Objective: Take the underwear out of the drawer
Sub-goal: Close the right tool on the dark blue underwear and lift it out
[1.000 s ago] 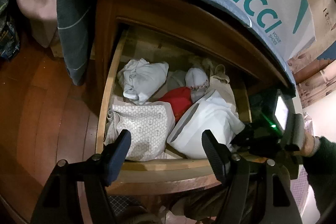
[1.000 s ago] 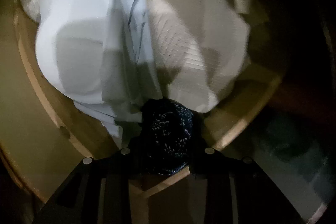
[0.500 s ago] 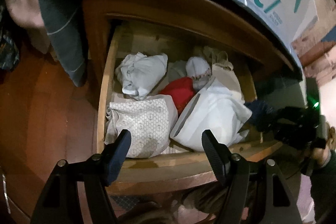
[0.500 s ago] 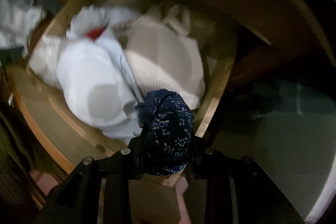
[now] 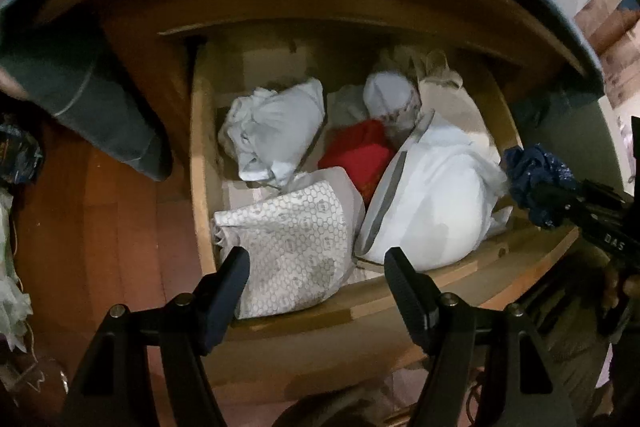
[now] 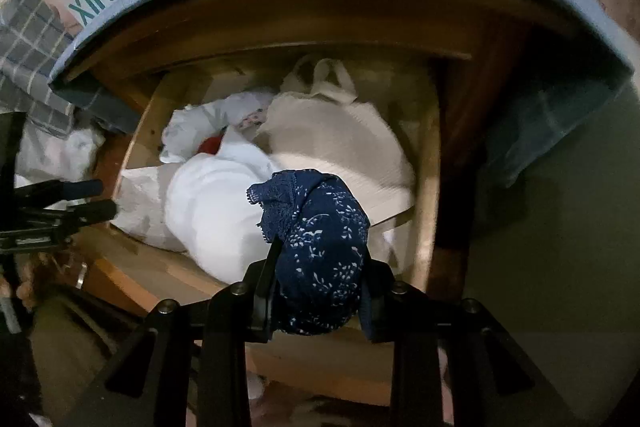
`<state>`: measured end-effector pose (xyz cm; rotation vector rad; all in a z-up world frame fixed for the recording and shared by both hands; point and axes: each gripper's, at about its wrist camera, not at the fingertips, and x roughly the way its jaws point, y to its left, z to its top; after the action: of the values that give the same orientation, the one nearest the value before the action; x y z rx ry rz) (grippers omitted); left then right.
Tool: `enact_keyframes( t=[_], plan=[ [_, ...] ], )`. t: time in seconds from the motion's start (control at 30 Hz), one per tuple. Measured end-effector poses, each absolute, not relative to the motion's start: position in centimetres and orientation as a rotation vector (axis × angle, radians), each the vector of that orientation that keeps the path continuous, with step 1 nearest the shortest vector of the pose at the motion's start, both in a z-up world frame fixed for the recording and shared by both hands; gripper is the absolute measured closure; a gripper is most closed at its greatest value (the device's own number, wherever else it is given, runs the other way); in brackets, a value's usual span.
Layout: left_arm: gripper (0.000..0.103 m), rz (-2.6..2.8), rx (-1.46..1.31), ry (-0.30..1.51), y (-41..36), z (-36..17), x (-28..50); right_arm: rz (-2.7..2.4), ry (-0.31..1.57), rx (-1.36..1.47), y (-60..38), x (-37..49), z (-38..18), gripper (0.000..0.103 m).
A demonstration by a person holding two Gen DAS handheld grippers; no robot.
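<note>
While the right gripper (image 6: 320, 291) clamps the navy underwear (image 6: 320, 251), the bundle hangs clear above the drawer (image 6: 424, 227), near its front right corner. Its jaws pinch the cloth at the middle, likely so the lace edge does not drag on the white bundle (image 6: 216, 215) below. In the left wrist view the same underwear (image 5: 536, 183) shows beyond the drawer's (image 5: 460, 275) right side. The left gripper (image 5: 316, 287) stands open and empty over the drawer front, above the patterned cloth (image 5: 288, 239), probably ready for another piece. Red cloth (image 5: 360, 155) and pale bundles lie packed inside. My judgement: extraction is nearly done; carrying away remains.
</note>
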<state>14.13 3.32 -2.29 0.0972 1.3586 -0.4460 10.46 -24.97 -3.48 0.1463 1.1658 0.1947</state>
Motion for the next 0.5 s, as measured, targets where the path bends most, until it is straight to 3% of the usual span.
enact_keyframes(
  t=[0.5],
  plan=[
    [0.024, -0.516, 0.158, 1.517, 1.9, -6.2, 18.2, 0.264, 1.139, 0.209, -24.2, 10.5, -3.4, 0.074]
  ],
)
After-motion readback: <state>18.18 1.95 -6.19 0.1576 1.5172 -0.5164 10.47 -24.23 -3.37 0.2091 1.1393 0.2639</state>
